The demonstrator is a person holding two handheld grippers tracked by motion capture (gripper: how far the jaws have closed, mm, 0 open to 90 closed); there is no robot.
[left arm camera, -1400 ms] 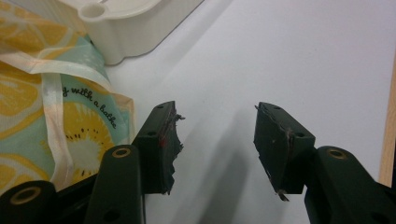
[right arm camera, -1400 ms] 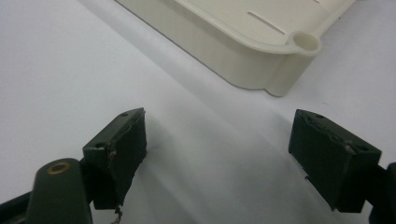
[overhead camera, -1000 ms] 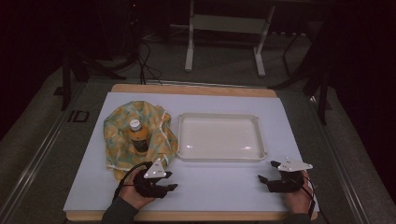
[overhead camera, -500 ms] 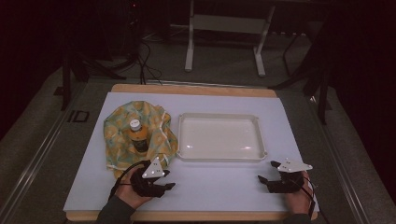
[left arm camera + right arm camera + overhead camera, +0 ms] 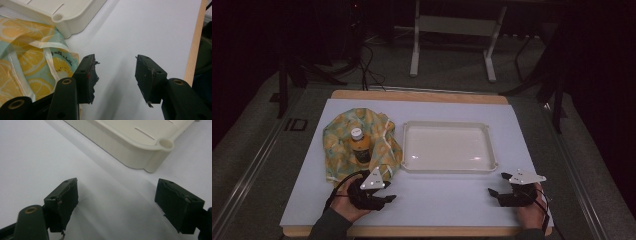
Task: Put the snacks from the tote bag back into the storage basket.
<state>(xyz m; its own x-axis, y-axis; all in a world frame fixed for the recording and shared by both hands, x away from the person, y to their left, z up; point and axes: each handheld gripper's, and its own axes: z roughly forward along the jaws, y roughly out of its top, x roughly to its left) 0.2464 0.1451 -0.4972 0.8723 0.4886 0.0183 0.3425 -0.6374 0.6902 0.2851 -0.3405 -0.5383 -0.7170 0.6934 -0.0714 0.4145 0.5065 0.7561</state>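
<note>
My left gripper (image 5: 388, 199) lies low over the white mat near the front edge, just below a lemon-print cloth bag (image 5: 337, 147). An amber bottle with a white cap (image 5: 360, 146) stands in the opened bag. In the left gripper view the left gripper (image 5: 116, 60) is open. Its jaws have just been closing a little, with only bare mat between them, and the bag (image 5: 25, 57) lies beside one jaw. My right gripper (image 5: 497, 184) rests at the front right, open. The right gripper (image 5: 117, 183) faces a corner of the white tray (image 5: 135, 157) with nothing between its jaws.
The white tray (image 5: 447, 169) sits in the middle of the mat, with nothing in it, and its corner (image 5: 65, 22) shows near the bag. The table's wooden front edge (image 5: 193, 50) runs close to my left gripper. Stands and cables lie on the floor beyond the table.
My left gripper has shifted slightly to the left near the bag's lower edge. The right gripper, the bottle and the tray have stayed in place.
</note>
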